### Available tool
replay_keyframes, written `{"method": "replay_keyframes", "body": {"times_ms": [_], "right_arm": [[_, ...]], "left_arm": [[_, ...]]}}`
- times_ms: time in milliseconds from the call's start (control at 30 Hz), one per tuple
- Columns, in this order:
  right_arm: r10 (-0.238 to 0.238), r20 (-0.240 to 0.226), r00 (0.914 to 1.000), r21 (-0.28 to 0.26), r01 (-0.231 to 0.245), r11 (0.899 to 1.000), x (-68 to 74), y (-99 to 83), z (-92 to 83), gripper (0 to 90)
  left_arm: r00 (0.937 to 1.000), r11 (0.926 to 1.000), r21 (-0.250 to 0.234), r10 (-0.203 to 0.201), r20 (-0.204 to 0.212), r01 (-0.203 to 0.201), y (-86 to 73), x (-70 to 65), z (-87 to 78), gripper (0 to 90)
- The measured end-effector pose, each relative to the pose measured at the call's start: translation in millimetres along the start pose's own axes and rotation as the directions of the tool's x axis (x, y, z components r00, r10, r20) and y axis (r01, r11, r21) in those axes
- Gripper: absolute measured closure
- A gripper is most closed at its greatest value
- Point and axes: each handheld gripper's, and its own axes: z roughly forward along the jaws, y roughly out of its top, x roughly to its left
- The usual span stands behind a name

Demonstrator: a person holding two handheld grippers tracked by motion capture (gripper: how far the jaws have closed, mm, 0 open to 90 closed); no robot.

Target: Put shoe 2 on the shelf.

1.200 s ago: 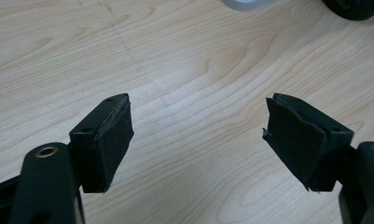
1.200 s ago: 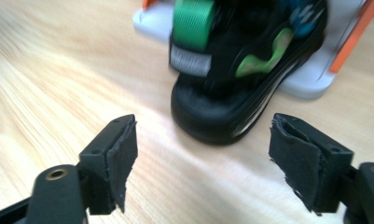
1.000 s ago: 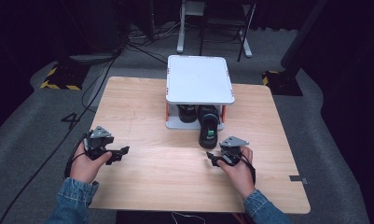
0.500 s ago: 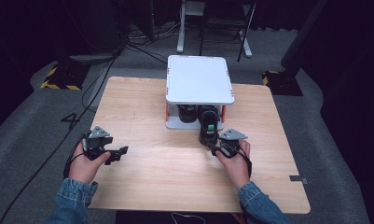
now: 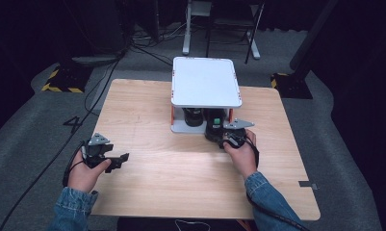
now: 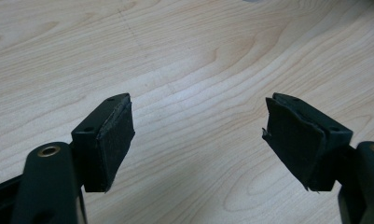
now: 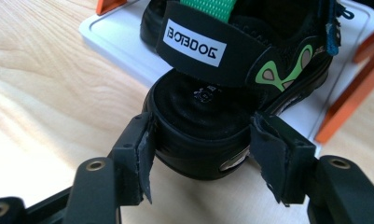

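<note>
Under the white rack (image 5: 206,82) near the far edge of the surface (image 5: 181,168), a black sandal (image 7: 222,88) with green trim sits on the rack's lower tray (image 7: 124,44), its heel overhanging the tray's near edge. It looks light, with a stiff rubbery sole and a soft, yielding strap, so the firm heel cup seems the best place to hold; the strap would likely flex and slip. The right gripper (image 7: 201,149) has just been closing its jaws, which now bracket that heel on both sides, the pads at or very near the rubber. A second dark shoe (image 5: 193,117) sits beside it. Toward the near-left corner, the left gripper (image 6: 198,140) hovers with jaws spread, nothing between them.
</note>
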Motion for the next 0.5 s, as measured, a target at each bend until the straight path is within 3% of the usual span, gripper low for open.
{"method": "replay_keyframes", "body": {"times_ms": [133, 267, 400, 500], "right_arm": [[-0.014, -0.033, 0.9993, -0.013, 0.014, 1.0, -14.1, 7.7, 13.9, 41.8], [-0.038, -0.04, 0.9985, -0.011, 0.037, 0.999, -18.7, 14.8, 23.3, 42.1], [-0.022, -0.009, 0.9997, -0.033, 0.021, 0.999, -18.2, 17.2, 30.0, 42.5], [0.003, 0.039, 0.9992, -0.064, 0.0, 0.998, -15.9, 16.7, 34.0, 45.4]], "left_arm": [[1.0, 1.0, 0.004, -0.005, -0.003, 0.005, -2.4, 0.7, -1.4, 23.7], [0.9999, 0.9999, 0.01, -0.01, -0.004, 0.01, -4.2, 1.7, -1.5, 23.7], [0.9999, 0.9999, 0.012, -0.01, -0.003, 0.01, -5.0, 2.1, 0.5, 23.7], [1.0, 0.9999, 0.012, -0.009, -0.002, 0.009, -4.8, 2.2, 0.8, 23.7]]}}
